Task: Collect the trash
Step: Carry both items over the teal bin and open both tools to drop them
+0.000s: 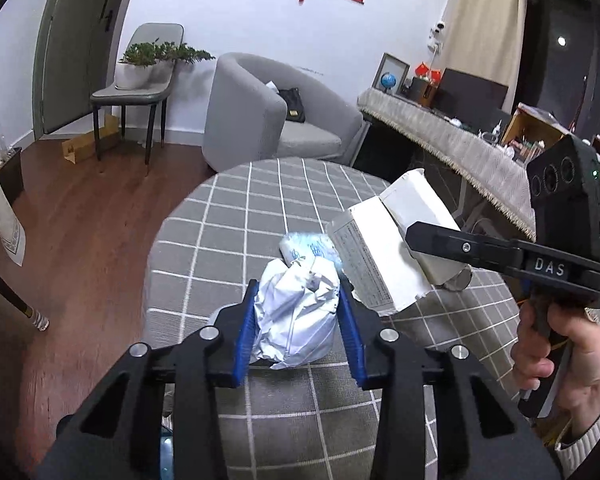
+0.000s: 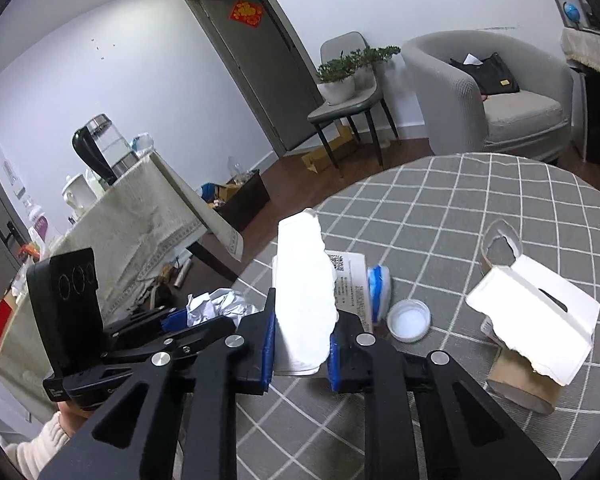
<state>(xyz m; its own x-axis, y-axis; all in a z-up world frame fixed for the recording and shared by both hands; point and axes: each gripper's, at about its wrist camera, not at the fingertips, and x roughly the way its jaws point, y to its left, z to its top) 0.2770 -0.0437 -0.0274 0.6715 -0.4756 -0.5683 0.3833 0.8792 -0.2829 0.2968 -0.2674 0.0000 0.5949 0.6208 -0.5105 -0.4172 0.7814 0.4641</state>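
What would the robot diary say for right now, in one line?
left gripper: shut on crumpled paper | right gripper: shut on torn white carton

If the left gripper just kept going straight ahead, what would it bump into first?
It already holds the crumpled paper. Pushed straight on, the left gripper would probably meet the blue-and-white packet just beyond; depth is uncertain.

Both fisheye views are evenly lit by cool indoor light, with soft shadows on the grey checked round worktop (image 1: 260, 200). Straight lines bow strongly toward black vignetted corners. Two small lamps glare at the left view's right edge. Focus is mostly sharp, with slight smear near the rims.
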